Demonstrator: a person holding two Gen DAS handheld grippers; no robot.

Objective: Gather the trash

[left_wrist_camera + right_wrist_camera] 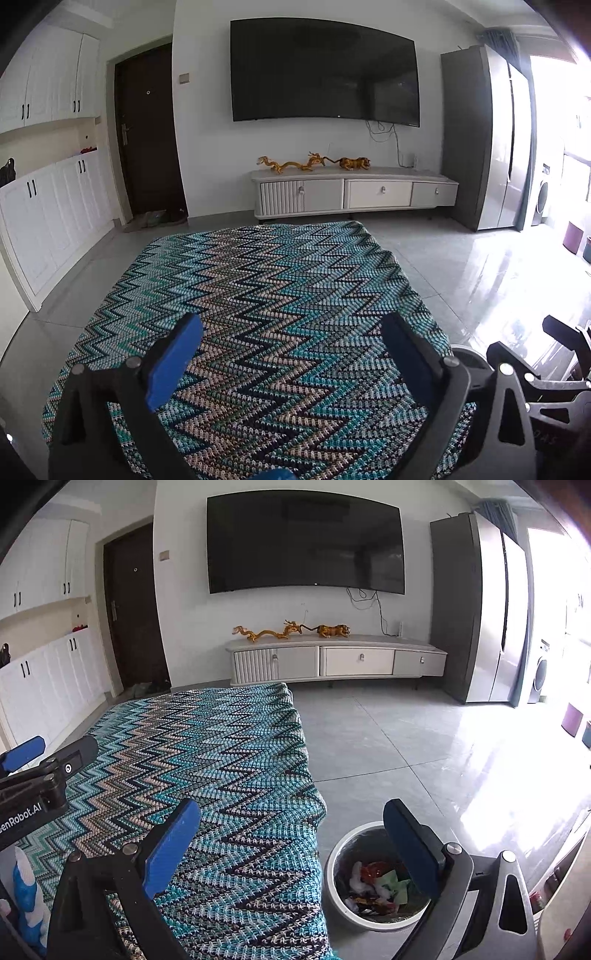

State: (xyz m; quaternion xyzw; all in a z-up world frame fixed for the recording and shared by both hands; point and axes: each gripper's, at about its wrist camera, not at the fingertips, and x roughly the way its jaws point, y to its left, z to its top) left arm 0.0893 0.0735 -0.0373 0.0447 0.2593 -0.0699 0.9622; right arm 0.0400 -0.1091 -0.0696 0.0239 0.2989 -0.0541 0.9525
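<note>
A white round trash bin [341,897] stands on the floor at the right edge of the table; it holds several crumpled wrappers and tissues [373,884]. My right gripper [291,834] is open and empty, its right finger above the bin and its left finger over the blue zigzag knitted cloth [207,760]. My left gripper [291,350] is open and empty above the same cloth [273,302]. The left gripper also shows at the left of the right wrist view [48,757]. I see no loose trash on the cloth.
A blue and white object [27,897] sits at the near left table edge. A TV cabinet [332,661] with figurines and a wall TV [306,542] stand ahead. A fridge [484,609] is on the right, white cupboards [48,206] on the left.
</note>
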